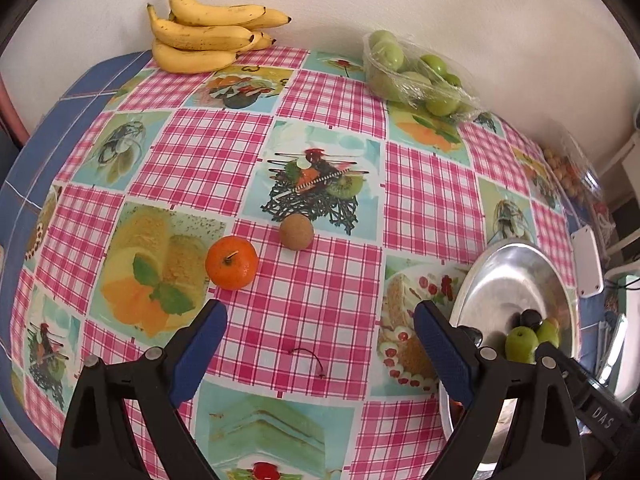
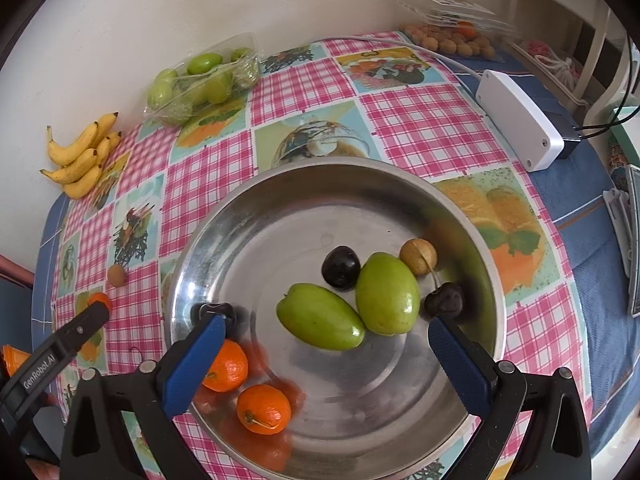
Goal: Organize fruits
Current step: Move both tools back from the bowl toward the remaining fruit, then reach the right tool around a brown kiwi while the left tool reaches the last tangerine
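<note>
A mandarin (image 1: 231,263) and a small brown round fruit (image 1: 296,231) lie on the checked tablecloth, just beyond my left gripper (image 1: 320,316), which stands open and empty above the cloth. My right gripper (image 2: 326,334) hangs open and empty over a steel bowl (image 2: 256,216). In the bowl lie two green fruits (image 2: 320,322) (image 2: 387,293), two mandarins (image 2: 226,366) (image 2: 264,409), dark cherries (image 2: 341,267) (image 2: 444,300) and a brown fruit (image 2: 418,256). The bowl (image 1: 516,276) shows at the right of the left wrist view.
Bananas (image 1: 204,32) lie at the far edge by the wall. A wrapped tray of green fruits (image 1: 416,74) sits beside them. A loose cherry stem (image 1: 310,360) lies on the cloth. A white box (image 2: 520,114) with cables and a pack of small brown fruits (image 2: 452,42) sit at the right.
</note>
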Available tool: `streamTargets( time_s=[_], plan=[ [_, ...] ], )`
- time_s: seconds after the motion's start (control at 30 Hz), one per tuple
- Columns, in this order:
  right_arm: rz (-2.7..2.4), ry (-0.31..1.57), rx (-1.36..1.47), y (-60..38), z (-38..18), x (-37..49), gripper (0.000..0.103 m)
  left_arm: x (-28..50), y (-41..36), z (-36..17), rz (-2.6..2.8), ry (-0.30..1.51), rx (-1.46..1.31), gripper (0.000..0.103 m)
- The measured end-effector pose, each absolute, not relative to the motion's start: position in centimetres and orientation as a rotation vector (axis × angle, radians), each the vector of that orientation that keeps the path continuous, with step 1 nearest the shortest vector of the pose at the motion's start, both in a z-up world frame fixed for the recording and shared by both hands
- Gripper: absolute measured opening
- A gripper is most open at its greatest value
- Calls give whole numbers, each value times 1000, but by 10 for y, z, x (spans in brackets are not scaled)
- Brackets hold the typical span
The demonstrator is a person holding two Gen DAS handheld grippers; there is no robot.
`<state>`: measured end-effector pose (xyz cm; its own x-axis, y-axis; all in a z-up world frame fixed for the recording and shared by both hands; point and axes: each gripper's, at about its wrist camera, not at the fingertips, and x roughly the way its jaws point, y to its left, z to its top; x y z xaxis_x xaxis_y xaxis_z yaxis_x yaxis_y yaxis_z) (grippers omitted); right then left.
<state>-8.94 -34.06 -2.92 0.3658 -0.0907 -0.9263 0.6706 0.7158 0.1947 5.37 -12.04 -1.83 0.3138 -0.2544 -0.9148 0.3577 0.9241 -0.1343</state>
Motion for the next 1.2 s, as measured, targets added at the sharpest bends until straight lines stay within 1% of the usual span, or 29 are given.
streamTargets(
  time_s=[0.27,0.63,0.87,1.2],
  plan=[
    [-458,1099,620,-324,-32,-77,103,68,-102,-18,-362,1180,57,95],
    [-361,1085,556,-294,-27,-58,103,101,-49,-14,-246,1142,8,95],
    [-287,1076,523,-274,-24,-42,103,108,-41,-14,-239,1139,26,95],
    [-244,1087,467,-249,-25,-22,103,110,-40,-20,-268,1188,-10,95]
  ],
)
